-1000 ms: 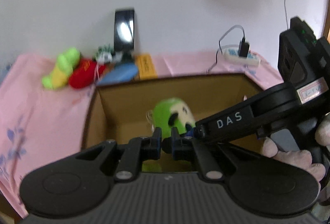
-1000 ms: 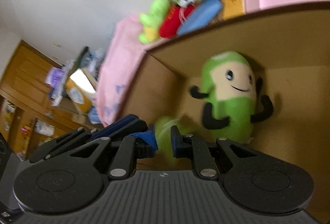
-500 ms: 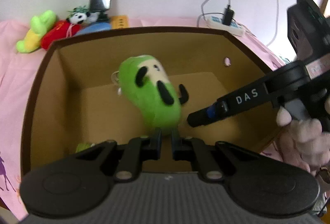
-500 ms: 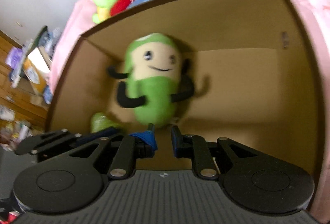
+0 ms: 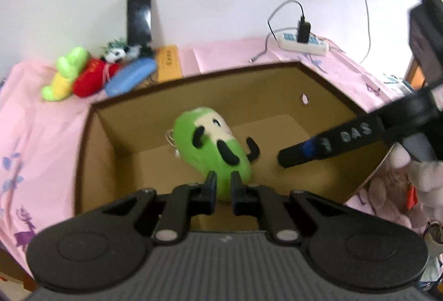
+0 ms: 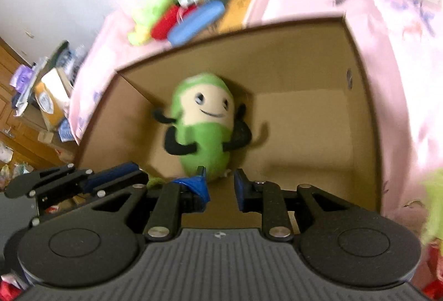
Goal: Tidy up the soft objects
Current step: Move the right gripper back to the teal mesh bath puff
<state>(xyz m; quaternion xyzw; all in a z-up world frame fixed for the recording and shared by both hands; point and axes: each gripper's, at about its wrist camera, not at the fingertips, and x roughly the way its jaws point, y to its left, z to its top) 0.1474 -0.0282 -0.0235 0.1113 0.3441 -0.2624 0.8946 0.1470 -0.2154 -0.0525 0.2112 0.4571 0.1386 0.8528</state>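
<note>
**A:** Start with the big things. Where does it all sit?

**B:** A pink cloth [image 5: 41, 112] covers the surface, and an open cardboard box [image 5: 318, 85] stands on it. The green bean plush [image 5: 210, 146] is inside, leaning head-up toward the far wall, left of the middle. A pile of other soft toys [image 5: 83, 74] waits on the cloth at the far left, outside the box.

**A:** And the grippers?

**B:** The left gripper [image 5: 223, 179] is clenched over the near edge of the box. From the right wrist view its tips are off to the left of the plush, so I judge it holds nothing. The right gripper [image 6: 220, 176] has its jaws opening. The plush's lower end is just beyond the gap, and the pads are not pressing on it.

**A:** How would the plush handle?

**B:** I'd say it is light and squashy. The fuzzy skin should give good friction, and it shouldn't break if dropped. But it will sag and tip rather than stand by itself.

**A:** Where would you take hold?

**B:** Across the fat green belly, pinching deep enough to bunch the stuffing. The thin black arms [image 5: 198, 136] would probably let it dangle and swing. The small metal ring [image 5: 169, 136] on its left side is smaller still and likely slippery, so I'd leave it alone.
</note>
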